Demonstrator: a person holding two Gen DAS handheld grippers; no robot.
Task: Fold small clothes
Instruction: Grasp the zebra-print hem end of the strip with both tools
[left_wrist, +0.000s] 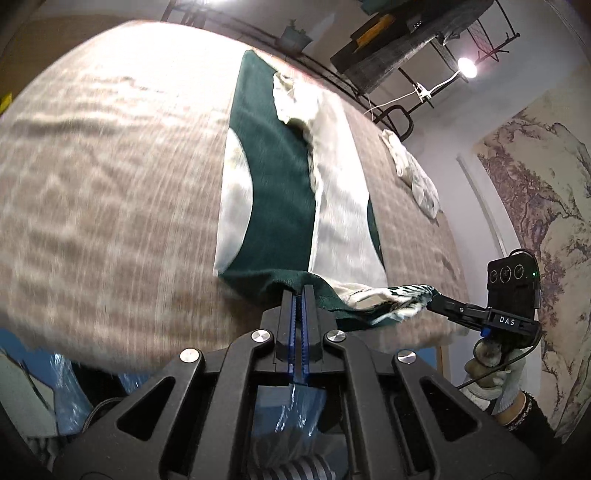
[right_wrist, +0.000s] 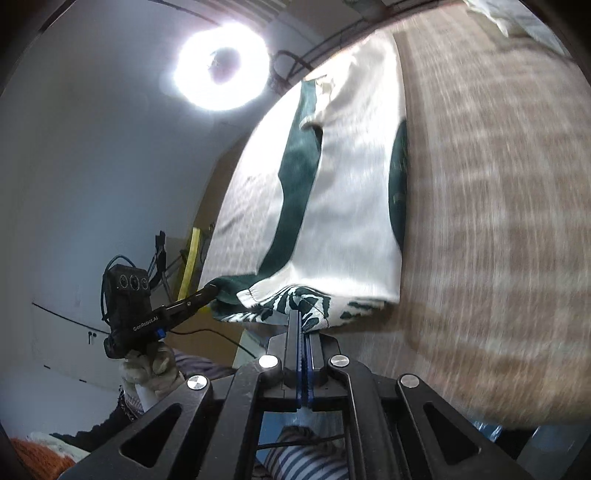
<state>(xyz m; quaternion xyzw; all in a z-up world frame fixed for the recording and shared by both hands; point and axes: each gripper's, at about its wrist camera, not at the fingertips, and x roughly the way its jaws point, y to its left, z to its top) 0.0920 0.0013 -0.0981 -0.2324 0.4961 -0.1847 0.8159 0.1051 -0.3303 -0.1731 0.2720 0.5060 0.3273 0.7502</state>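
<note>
Blur smears the table (left_wrist: 92, 184) while both grippers pinch the garment's (left_wrist: 273, 192) hem

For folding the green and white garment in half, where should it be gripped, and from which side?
Grip the near hem at its two corners, from the table's near edge. The garment lies flat lengthwise away; left tool and right tool are shut there.
</note>
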